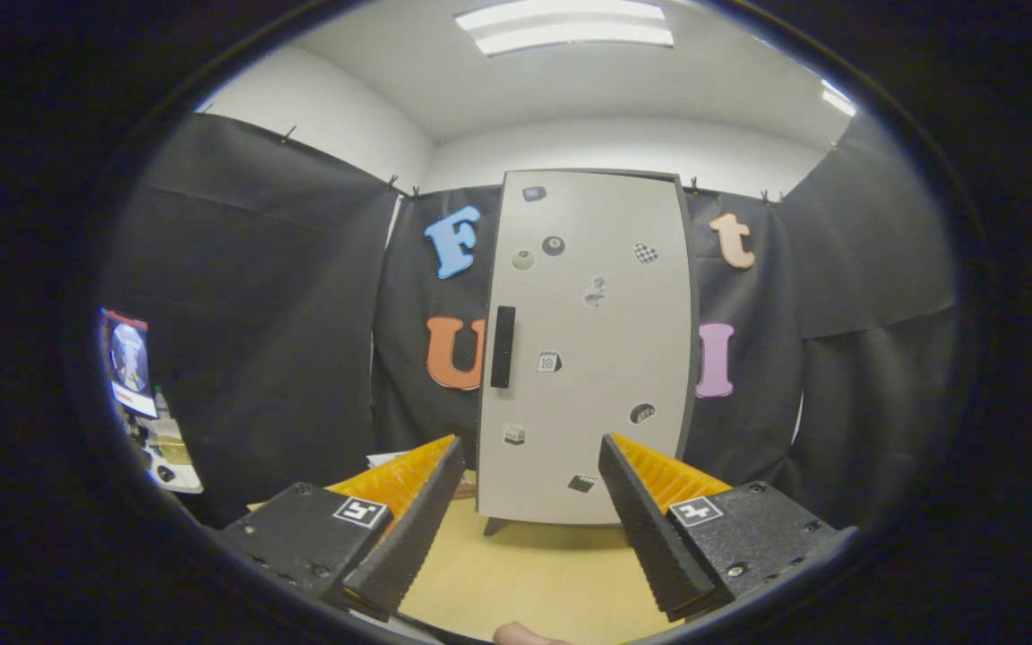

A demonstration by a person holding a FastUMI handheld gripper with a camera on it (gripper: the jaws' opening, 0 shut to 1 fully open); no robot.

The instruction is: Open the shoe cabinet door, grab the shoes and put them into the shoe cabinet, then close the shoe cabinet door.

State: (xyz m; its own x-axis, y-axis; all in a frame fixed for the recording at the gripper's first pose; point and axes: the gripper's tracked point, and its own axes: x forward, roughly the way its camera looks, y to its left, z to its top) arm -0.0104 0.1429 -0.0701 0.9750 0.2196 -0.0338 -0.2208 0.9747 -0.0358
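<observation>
Stickers too small to read dot the closed cabinet door (592, 345) ahead of you; your gripper (529, 448) is spread apart, empty, short of the handle (503, 347).

The gripper (529, 448) has its fingers spread with nothing between them, and their tips cover the lower corners of the cabinet door (592, 349). The small stickers (549, 362) on the door are too tiny to make out. A skin-toned bit (525, 636), perhaps a finger, is cut off below.
</observation>
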